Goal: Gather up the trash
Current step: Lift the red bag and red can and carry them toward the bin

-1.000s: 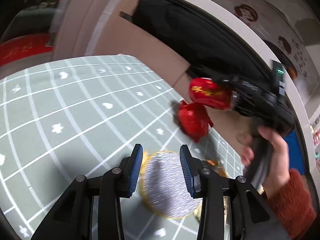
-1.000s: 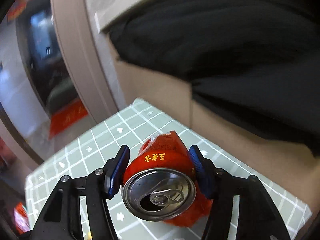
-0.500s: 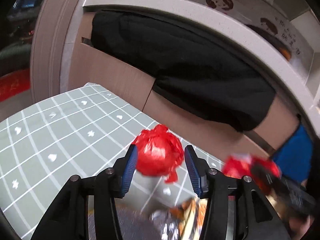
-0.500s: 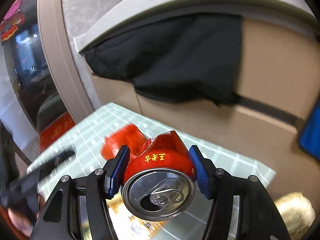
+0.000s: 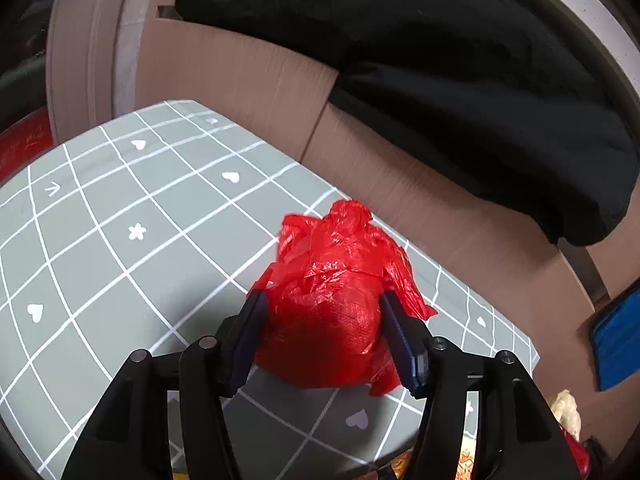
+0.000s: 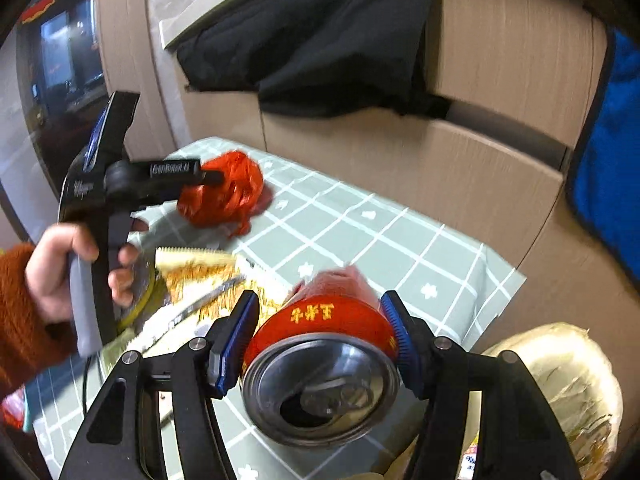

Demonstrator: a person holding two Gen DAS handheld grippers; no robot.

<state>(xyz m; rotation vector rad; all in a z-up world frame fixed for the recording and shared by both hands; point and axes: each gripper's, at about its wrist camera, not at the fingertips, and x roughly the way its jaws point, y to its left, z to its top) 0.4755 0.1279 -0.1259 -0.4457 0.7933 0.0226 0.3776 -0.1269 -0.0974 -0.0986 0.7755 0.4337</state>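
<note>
Left wrist view: we see the left gripper (image 5: 322,334) with both blue pads (image 5: 251,330) pressed into a crumpled red plastic bag (image 5: 334,300), jaws partly closed around it and gripping it. The bag sits over the grey-green grid tablecloth (image 5: 120,240), toward its far right edge; we cannot tell if it touches the cloth or is lifted. Behind the table stands a brown cardboard box (image 5: 248,80) with black fabric (image 5: 440,60) draped over its top. A blue item (image 5: 616,340) shows at the far right.

Right wrist view: the right gripper (image 6: 320,344) clamps a crushed red can (image 6: 324,360), its open top facing the camera, pads tight against both sides, jaws roughly half open. From here the left gripper (image 6: 212,178) is far left with the red plastic bag (image 6: 228,192) at its tips, held by the person's hand (image 6: 64,272) in an orange sleeve. Snack wrappers (image 6: 192,280) lie on the tablecloth (image 6: 360,232) between bag and can. A gold foil bag (image 6: 560,392) sits near right, off the table edge.
</note>
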